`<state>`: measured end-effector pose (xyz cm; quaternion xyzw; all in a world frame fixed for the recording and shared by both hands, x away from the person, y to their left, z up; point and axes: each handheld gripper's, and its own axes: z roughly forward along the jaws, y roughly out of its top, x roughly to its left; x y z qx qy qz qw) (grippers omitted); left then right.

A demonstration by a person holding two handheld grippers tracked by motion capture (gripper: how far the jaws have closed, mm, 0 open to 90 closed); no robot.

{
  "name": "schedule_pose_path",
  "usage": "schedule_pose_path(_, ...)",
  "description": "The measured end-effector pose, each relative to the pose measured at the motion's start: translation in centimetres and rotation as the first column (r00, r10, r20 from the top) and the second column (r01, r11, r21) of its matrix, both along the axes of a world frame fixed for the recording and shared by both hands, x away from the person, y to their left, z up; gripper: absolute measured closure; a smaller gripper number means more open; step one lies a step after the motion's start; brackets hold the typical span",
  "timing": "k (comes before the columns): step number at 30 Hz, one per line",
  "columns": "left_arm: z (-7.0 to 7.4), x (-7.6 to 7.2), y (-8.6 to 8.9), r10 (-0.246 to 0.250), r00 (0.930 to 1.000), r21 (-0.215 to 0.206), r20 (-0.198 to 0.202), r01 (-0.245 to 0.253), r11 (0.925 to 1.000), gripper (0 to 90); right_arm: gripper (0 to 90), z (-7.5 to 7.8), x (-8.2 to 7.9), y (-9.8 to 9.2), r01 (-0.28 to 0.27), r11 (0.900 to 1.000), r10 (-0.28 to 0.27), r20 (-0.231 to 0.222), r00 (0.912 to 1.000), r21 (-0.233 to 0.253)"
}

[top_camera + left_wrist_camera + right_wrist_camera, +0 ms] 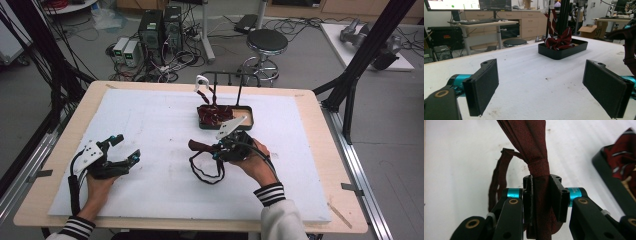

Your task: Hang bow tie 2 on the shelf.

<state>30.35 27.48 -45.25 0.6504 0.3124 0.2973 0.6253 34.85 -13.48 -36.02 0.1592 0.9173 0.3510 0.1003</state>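
Note:
My right gripper (216, 148) is shut on a dark red bow tie (534, 147); its jaws pinch the cloth just below the centre knot, and the neck strap (206, 170) hangs down in a loop onto the white mat. In the high view the bow tie (199, 145) sticks out to the left of the gripper, a little above the mat. My left gripper (125, 149) rests at the table's left, open, with nothing between its pads (484, 85). A black tray (247, 116) behind holds striped red ties (560, 40), one hanging from a rack (227, 75).
A white mat (150, 125) covers most of the wooden table (65, 145). The tray (564, 51) and rack stand at the back centre. A stool (267, 42), computers and cables are on the floor beyond the table.

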Motion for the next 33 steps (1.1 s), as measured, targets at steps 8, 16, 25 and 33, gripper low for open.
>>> schedule_pose_path(8,0.0,0.0,0.0,0.000,1.0000,-0.002,0.000,0.000,1.0000,13.7,74.2,0.7,0.2,-1.0,0.072,0.995,-0.074,0.038,0.9965,0.064)
schedule_pose_path(16,0.0,0.0,0.0,0.000,1.0000,0.000,0.000,0.000,1.0000,13.7,74.3,1.4,0.3,-2.1,0.134,0.983,-0.143,0.070,0.9872,0.124)
schedule_pose_path(25,0.0,0.0,0.0,0.001,1.0000,0.002,0.000,-0.001,1.0000,13.7,74.4,2.2,0.6,-4.0,0.210,0.953,-0.236,0.105,0.9660,0.217)
schedule_pose_path(33,0.0,0.0,0.0,0.000,1.0000,-0.002,-0.001,0.000,1.0000,13.7,74.3,2.7,0.8,-5.4,0.273,0.917,-0.322,0.137,0.9368,0.291)
